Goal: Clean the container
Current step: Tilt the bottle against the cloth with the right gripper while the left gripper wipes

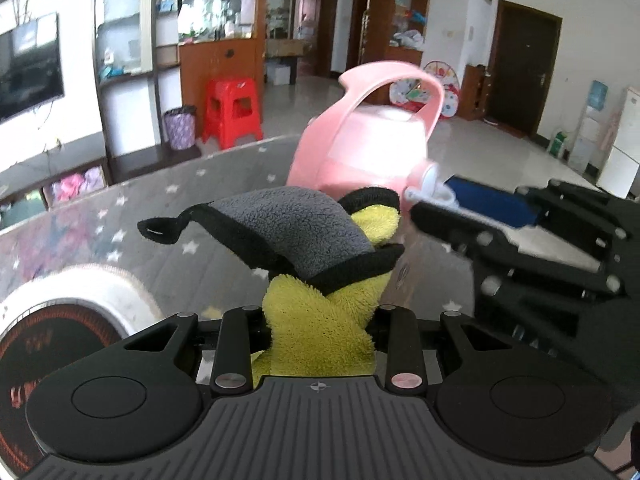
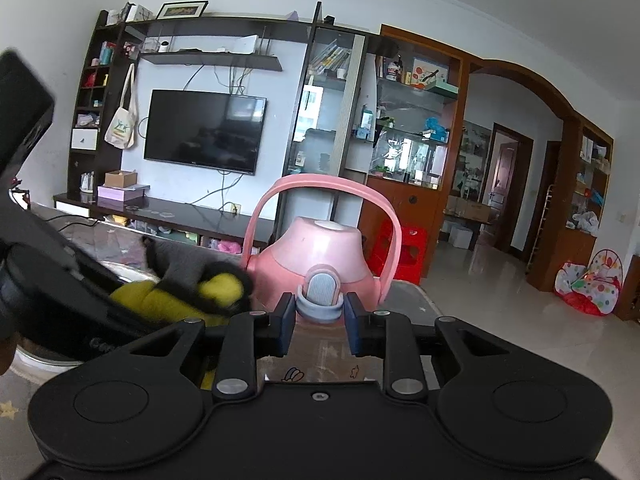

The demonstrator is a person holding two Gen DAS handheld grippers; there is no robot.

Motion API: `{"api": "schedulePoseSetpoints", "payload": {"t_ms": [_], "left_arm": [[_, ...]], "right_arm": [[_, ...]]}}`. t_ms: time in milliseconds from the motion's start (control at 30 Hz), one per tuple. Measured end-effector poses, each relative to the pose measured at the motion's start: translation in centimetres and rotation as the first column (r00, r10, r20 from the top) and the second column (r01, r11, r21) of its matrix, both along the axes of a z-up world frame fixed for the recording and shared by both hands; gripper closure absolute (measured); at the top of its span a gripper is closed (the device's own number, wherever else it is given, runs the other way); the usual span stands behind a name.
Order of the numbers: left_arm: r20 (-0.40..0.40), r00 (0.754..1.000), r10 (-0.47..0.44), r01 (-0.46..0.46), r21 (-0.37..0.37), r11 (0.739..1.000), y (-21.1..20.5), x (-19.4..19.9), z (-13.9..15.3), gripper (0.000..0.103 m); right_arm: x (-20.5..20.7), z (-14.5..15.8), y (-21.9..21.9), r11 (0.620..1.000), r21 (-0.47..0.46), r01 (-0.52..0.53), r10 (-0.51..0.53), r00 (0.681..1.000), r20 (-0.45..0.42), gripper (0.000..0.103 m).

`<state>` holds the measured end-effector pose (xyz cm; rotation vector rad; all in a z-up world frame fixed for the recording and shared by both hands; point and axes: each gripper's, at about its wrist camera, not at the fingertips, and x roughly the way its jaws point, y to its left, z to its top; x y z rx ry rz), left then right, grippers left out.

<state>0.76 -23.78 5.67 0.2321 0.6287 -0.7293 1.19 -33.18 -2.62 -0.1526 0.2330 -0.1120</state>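
A pink bottle [image 1: 360, 148] with a pink loop handle and a clear body is held tilted above the table. My right gripper [image 2: 319, 320] is shut on the bottle [image 2: 316, 256] just below its pink lid, with the blue pads [image 2: 285, 320] on either side. It shows in the left wrist view [image 1: 452, 204] on the right. My left gripper [image 1: 320, 320] is shut on a grey and yellow cloth [image 1: 316, 240], and the cloth's tip touches the bottle's side. The cloth also shows in the right wrist view [image 2: 200, 288].
The table has a grey cover with white stars [image 1: 160, 208]. A round white cooker with a dark red top [image 1: 60, 332] sits at the left front. A red stool [image 1: 232, 108] and a purple bin [image 1: 180, 128] stand on the floor beyond.
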Motion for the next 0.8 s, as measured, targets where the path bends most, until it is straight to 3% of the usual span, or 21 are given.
{"api": "schedulePoseSetpoints", "payload": {"t_ms": [467, 800], "left_arm": [[-0.045, 0.998, -0.043, 0.045, 0.040, 0.998, -1.2, 0.3, -3.3, 0.071], [-0.129, 0.990, -0.048, 0.060, 0.084, 0.995, -1.2, 0.7, -6.0, 0.071]], "right_arm": [[-0.7, -0.6, 0.9, 1.000, 0.009, -0.006, 0.006, 1.000, 0.012, 0.075], [-1.6, -1.2, 1.5, 1.000, 0.021, -0.004, 0.004, 1.000, 0.004, 0.075]]}}
